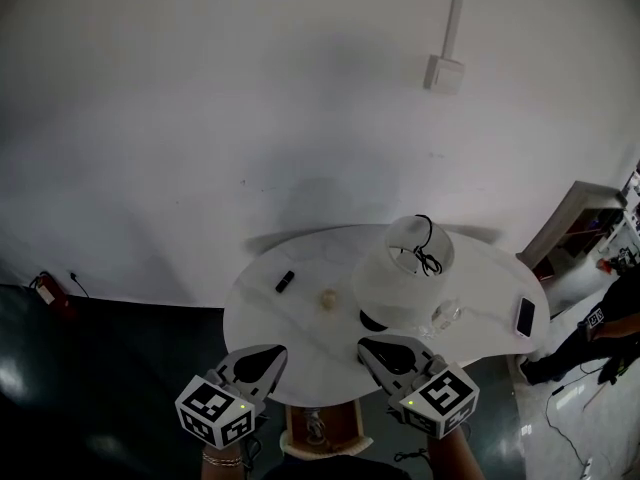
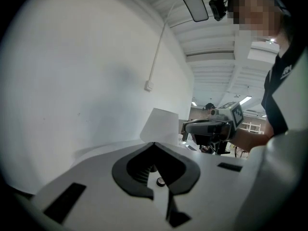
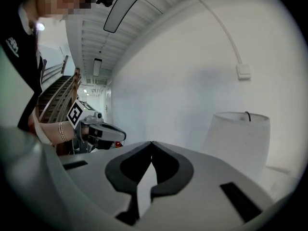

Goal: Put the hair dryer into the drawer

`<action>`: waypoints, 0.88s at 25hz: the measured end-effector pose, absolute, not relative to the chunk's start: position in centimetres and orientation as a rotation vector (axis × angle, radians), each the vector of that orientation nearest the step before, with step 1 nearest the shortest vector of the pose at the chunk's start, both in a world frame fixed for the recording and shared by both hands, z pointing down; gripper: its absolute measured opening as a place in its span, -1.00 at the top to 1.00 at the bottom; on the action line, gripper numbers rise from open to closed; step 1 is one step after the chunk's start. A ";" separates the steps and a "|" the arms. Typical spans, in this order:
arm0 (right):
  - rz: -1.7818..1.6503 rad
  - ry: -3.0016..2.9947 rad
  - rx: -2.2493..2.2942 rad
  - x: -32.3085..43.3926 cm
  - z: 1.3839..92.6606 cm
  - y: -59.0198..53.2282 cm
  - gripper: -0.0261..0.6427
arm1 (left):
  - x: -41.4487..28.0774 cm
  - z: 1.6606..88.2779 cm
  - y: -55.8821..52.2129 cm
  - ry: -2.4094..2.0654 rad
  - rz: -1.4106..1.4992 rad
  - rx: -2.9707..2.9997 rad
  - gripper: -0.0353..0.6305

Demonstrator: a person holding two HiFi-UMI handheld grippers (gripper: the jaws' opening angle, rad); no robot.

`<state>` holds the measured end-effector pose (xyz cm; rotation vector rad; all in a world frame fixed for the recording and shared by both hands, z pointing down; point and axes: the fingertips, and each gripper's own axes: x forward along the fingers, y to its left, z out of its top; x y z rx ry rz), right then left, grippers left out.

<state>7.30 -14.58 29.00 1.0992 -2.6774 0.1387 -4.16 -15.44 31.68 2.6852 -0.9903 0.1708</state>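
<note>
The left gripper and the right gripper, jaws pressed together on nothing, hover at the round worktop's near edge. A white lamp stands just beyond the right gripper, and a phone lies by the far-right rim. I cannot pick out the hair dryer.

The drawer showed only in the head view. It was a small brown wooden frame jutting out from under the near edge of the round white table, about midway along that edge. Its warm brown rim framed a darker inside. A small pale object sat at its centre, too small and dim to tell whether it was the hair dryer. The table's near edge covered the drawer's far side.
</note>
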 end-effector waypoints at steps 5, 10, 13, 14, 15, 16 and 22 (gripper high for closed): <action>0.080 -2.673 1.119 7.3 27.9 -15.3 0.87 | -4.3 30.6 -16.5 -1.016 0.138 2.711 0.85; 0.049 -2.671 1.138 7.2 27.1 -15.6 0.87 | -4.4 29.8 -16.7 -1.044 0.104 2.710 0.85; 0.044 -2.687 1.140 7.2 27.0 -15.4 0.87 | -4.4 30.1 -16.4 -1.045 0.111 2.708 0.85; 0.045 -2.689 1.143 7.3 27.0 -15.3 0.87 | -4.4 30.2 -16.3 -1.042 0.115 2.706 0.85; 0.044 -2.686 1.148 7.3 27.1 -15.2 0.87 | -4.4 30.3 -16.2 -1.041 0.120 2.705 0.85; 0.039 -2.680 1.151 7.4 27.1 -15.2 0.87 | -4.5 30.4 -16.2 -1.040 0.124 2.704 0.85; 0.043 -2.665 1.170 7.7 27.5 -14.6 0.87 | -4.4 30.7 -15.7 -1.034 0.138 2.704 0.85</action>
